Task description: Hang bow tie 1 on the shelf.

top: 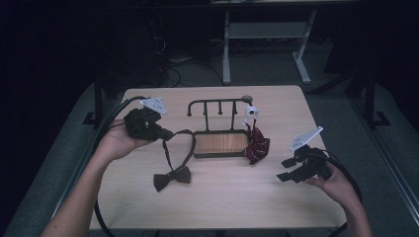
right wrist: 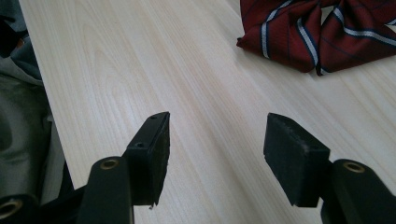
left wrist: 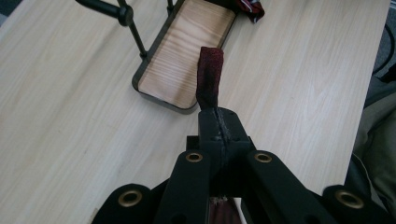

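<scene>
Your left gripper has its jaws closed on the strap of the dark bow tie, whose bow lies on the table in front of the wooden tray with its black rack. Your right gripper is wide open and holds nothing. The striped red bow tie lies just beside the tray's right end, between this gripper and the tray.

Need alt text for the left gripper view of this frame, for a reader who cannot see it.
The left gripper, seen from just behind its black jaws, is shut on a dark red strap that rises in front of it. Beyond, on the light wooden table, stands a black-framed wooden tray.
</scene>
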### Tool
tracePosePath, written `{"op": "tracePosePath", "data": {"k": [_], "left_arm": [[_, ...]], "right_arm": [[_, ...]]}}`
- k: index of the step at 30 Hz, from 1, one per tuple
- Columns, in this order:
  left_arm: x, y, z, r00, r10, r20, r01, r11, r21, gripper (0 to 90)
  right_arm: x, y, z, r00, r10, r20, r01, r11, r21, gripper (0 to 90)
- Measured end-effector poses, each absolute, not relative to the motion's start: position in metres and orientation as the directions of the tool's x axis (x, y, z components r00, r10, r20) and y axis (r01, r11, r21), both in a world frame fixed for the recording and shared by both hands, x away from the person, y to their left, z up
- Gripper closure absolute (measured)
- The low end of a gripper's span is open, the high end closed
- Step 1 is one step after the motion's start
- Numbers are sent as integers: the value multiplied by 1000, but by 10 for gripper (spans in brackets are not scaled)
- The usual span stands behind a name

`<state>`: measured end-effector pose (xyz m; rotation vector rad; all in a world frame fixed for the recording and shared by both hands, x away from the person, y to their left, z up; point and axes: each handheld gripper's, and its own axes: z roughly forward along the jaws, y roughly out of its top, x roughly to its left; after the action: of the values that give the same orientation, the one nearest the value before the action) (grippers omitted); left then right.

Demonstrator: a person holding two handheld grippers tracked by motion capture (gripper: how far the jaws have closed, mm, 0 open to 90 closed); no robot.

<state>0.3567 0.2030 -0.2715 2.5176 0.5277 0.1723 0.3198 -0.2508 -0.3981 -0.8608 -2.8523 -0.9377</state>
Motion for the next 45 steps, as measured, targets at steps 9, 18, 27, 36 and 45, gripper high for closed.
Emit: {"op": "tracePosePath", "data": {"k": [9,18,27,36,45], "left_arm": [[365,200,-265,908,419,19,342,-766,544,900],[371,197,-261,907,421,14,347,-766,541,900],[377,194,-255,907,421,25,345,-775,529,900],[387,193,-246,897,441,34,357,-767,533,900],[398,193,-241,884,466,37,378,-758,531,900]], "right_arm": [[320,-252,-398,-846,500,185,512,664,545,405],[319,-252,-398,-846,499,188,513,664,545,405],[320,-253,-397,-847,499,184,510,665,545,406],[319,-253,-397,-848,499,181,508,665,547,406],[319,-254,-396,-844,503,186,514,659,549,405]]}}
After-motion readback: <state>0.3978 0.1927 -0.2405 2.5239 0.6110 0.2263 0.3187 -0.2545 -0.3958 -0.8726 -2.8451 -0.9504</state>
